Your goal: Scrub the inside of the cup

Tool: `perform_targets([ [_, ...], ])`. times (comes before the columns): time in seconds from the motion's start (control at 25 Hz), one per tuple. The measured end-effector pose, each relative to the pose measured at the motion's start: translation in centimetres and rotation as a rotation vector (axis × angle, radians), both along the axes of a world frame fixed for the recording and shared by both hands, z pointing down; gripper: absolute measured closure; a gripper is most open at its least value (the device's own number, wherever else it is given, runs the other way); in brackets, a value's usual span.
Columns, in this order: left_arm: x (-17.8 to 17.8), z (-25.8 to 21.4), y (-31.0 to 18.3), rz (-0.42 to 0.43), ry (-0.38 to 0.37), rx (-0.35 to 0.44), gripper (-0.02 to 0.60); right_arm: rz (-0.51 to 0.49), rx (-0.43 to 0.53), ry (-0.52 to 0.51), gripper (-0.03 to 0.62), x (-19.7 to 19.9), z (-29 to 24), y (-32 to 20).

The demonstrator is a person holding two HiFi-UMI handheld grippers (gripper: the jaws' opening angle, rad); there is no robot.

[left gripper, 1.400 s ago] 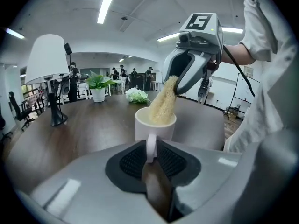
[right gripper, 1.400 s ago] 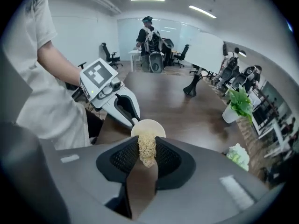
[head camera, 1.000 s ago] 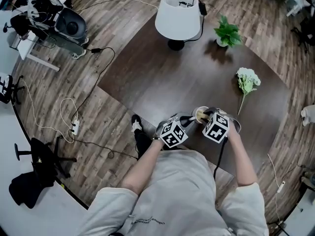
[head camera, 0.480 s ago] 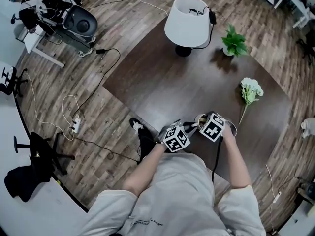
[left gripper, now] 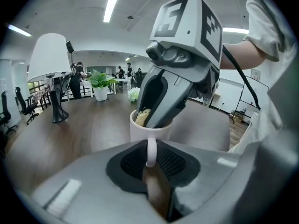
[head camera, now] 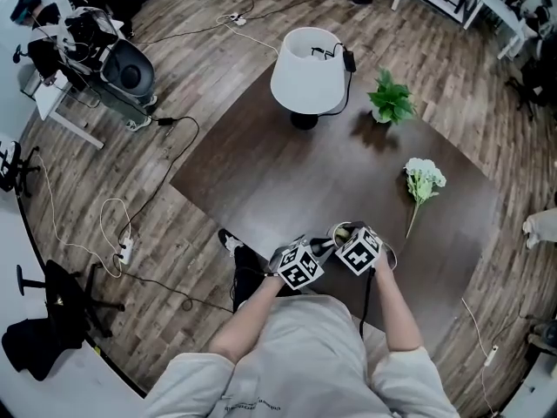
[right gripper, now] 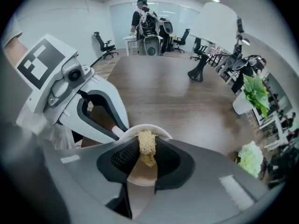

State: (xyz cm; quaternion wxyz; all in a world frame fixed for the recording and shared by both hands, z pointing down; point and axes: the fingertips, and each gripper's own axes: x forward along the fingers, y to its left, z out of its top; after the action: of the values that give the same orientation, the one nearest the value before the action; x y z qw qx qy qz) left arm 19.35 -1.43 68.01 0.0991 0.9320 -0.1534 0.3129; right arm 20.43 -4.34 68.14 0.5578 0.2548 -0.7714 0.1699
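The left gripper point(left gripper: 150, 161) is clamping the handle point(left gripper: 150, 150) of the white cup point(left gripper: 139, 133). The right gripper point(right gripper: 146, 158) is squeezing a yellowish scrub pad point(right gripper: 146, 141), holding it inside the cup's mouth.

Wood-plank floor point(head camera: 218, 68), dark table point(head camera: 287, 181), white lamp point(head camera: 305, 70), ceiling strip lights point(left gripper: 110, 7).

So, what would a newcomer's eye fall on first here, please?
Two grippers meet at a white cup near the front edge of the table: the left gripper clamps its handle, the right gripper holds a straw-coloured scrubber inside it. Behind stand a white lamp and a potted plant; a white flower lies to the right.
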Motion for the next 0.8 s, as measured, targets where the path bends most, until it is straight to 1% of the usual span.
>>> perform_targets([
  [0.2,-0.1,-0.5,-1.0,0.005,0.018,0.008,0.523,0.125,0.102,-0.043,0.476,0.3,-0.7,-1.2],
  [0.36,-0.2,-0.5,-1.1,0.034,0.018,0.005,0.522,0.166,0.142,-0.052,0.476,0.5,-1.1,-1.9],
  [0.48,-0.2,-0.5,-1.4,0.05,0.02,0.0,0.522,0.164,0.169,-0.043,0.474,0.8,-2.1,-2.5],
  [0.6,-0.3,-0.4,-1.6,0.047,0.029,-0.013,0.522,0.144,0.181,-0.008,0.474,1.3,-2.6,-3.0],
  [0.72,-0.2,-0.3,-1.5,0.043,0.039,-0.026,0.522,0.117,0.172,0.027,0.474,1.9,-2.9,-3.0],
  [0.8,-0.2,-0.2,-1.5,0.039,0.046,-0.031,0.522,0.089,0.147,0.046,0.474,2.3,-3.1,-2.7],
])
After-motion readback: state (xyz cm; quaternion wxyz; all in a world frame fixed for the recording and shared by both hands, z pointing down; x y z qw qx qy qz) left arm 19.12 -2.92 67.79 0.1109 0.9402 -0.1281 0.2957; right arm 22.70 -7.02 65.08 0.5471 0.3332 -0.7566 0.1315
